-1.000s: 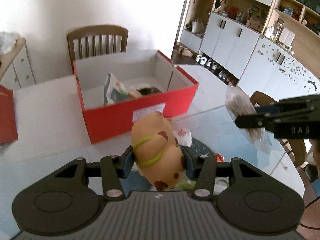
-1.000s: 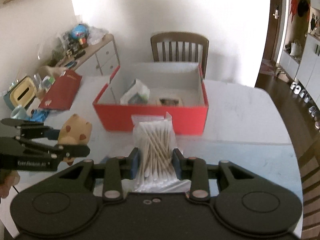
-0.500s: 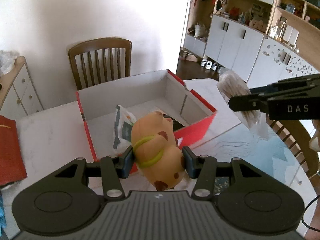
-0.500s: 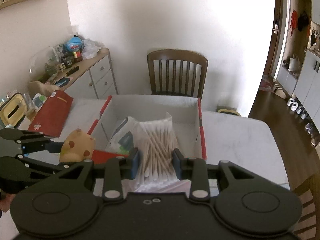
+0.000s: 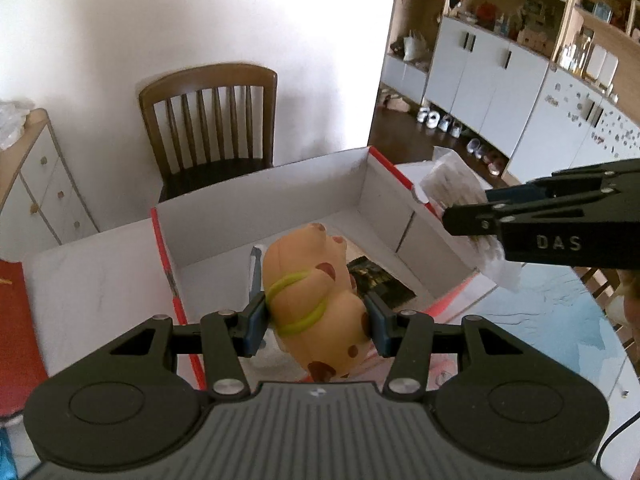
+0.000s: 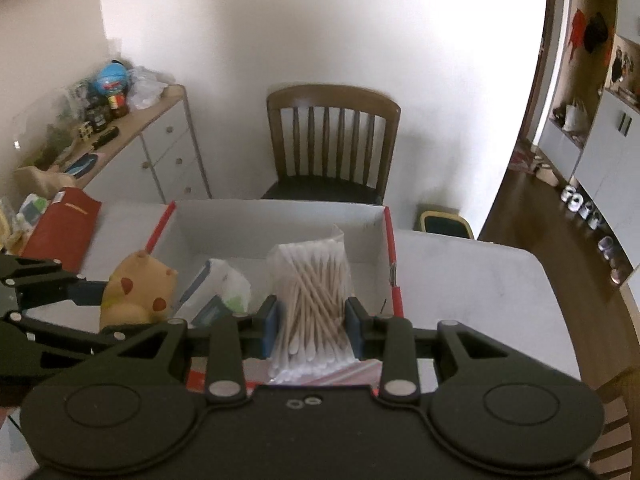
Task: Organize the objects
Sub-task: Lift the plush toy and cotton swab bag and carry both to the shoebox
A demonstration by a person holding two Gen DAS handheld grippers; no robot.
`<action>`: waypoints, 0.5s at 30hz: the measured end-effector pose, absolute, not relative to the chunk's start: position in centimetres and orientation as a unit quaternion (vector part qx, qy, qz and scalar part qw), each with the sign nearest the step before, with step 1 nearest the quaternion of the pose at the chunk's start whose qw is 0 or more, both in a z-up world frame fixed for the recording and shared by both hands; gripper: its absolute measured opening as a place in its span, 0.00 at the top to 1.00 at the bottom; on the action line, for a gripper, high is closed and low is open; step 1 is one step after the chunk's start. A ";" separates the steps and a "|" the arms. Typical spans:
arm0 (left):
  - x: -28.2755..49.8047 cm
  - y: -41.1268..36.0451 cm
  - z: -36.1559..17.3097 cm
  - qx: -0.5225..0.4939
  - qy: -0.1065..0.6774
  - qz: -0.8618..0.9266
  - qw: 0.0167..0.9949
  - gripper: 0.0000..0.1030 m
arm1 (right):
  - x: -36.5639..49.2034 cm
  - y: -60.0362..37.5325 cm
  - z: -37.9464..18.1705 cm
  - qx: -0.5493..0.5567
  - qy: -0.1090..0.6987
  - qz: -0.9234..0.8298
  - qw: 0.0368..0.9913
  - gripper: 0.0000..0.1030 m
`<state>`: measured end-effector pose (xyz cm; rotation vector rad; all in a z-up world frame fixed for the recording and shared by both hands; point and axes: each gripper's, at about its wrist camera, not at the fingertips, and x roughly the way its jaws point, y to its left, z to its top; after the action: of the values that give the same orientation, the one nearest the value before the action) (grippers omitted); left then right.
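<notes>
While both hover over the red box, the left hand-held gripper clamps a toy pig; the right hand-held gripper clamps a bag of cotton swabs.

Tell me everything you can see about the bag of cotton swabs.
The bag of cotton swabs is a clear plastic pouch packed with wooden sticks with white tips, lying crossed. The right gripper is shut on it, one blue pad on each side, the top pointing away from the camera. It hangs above the red box, near the right wall, touching nothing else that shows.
</notes>
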<state>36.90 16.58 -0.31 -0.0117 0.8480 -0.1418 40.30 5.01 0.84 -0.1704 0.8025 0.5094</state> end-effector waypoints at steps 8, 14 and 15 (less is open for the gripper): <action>40.2 17.0 -3.3 -0.022 0.444 -0.060 0.894 0.51 | 43.4 6.7 -1.8 -0.082 0.415 0.239 0.874 0.67; 42.1 16.9 -5.2 -0.014 0.461 -0.055 0.886 0.51 | 45.1 8.1 -4.5 -0.106 0.439 0.231 0.862 0.67; 42.3 16.9 -5.4 -0.011 0.464 -0.054 0.884 0.51 | 45.4 8.2 -4.8 -0.106 0.443 0.229 0.860 0.67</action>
<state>42.27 16.88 -5.44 -0.0237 0.9646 -0.1118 45.38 8.16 -4.78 -0.2219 0.9288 0.4810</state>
